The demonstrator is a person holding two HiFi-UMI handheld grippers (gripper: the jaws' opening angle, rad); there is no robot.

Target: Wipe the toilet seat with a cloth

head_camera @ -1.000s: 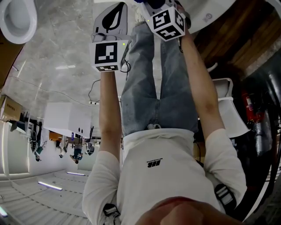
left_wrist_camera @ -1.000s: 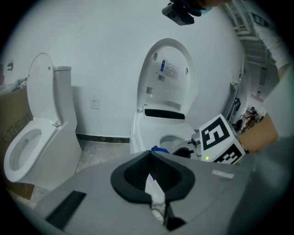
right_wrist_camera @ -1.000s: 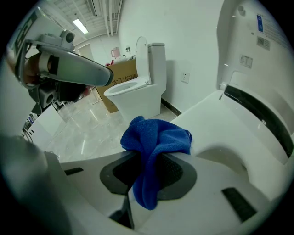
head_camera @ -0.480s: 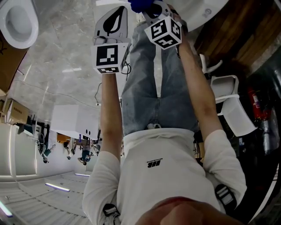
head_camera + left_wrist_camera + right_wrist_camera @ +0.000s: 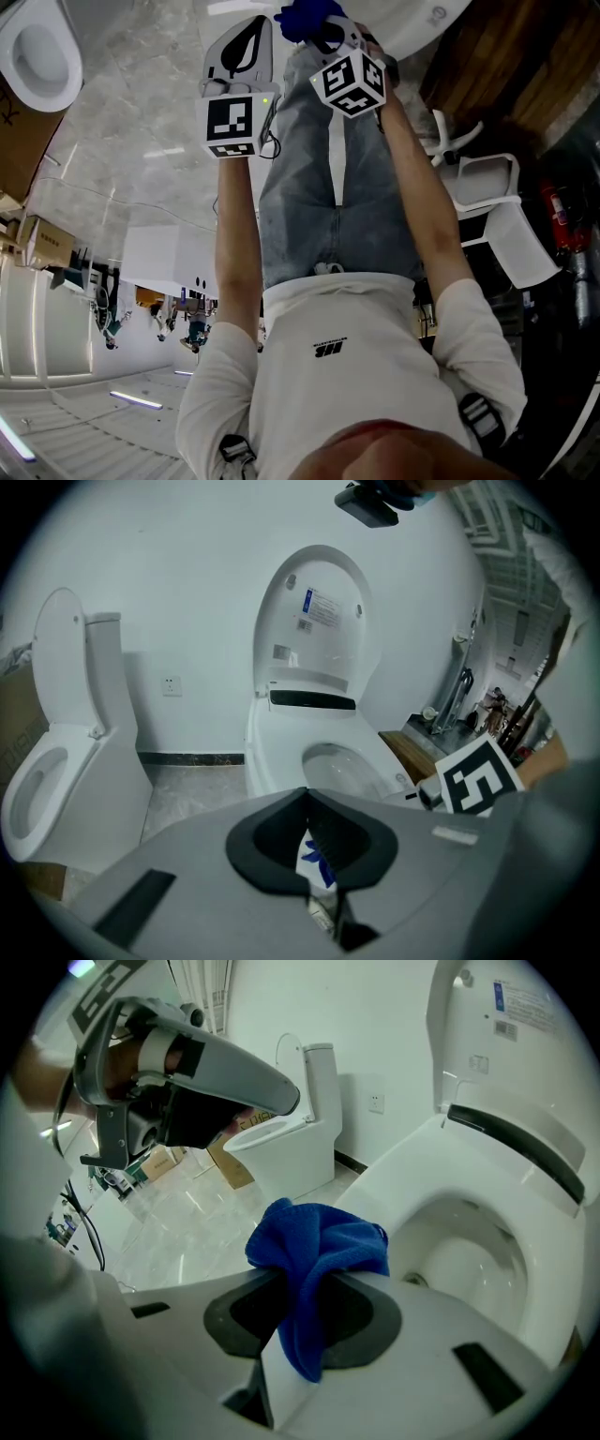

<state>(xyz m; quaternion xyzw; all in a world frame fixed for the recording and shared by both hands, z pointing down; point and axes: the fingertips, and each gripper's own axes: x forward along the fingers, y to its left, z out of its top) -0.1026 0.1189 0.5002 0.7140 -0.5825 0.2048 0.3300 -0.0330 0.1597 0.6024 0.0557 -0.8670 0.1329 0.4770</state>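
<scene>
Gripping one cloth [image 5: 317, 1258], facing two toilets [image 5: 281, 747].

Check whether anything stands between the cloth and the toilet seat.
Nothing visible does. The right gripper is shut on the blue cloth, which hangs near the seat. The lid is raised, so the seat lies bare, and the left gripper is off to the side.

Head downward, gripper views — seemingly — share toilet [image 5: 314, 719]
</scene>
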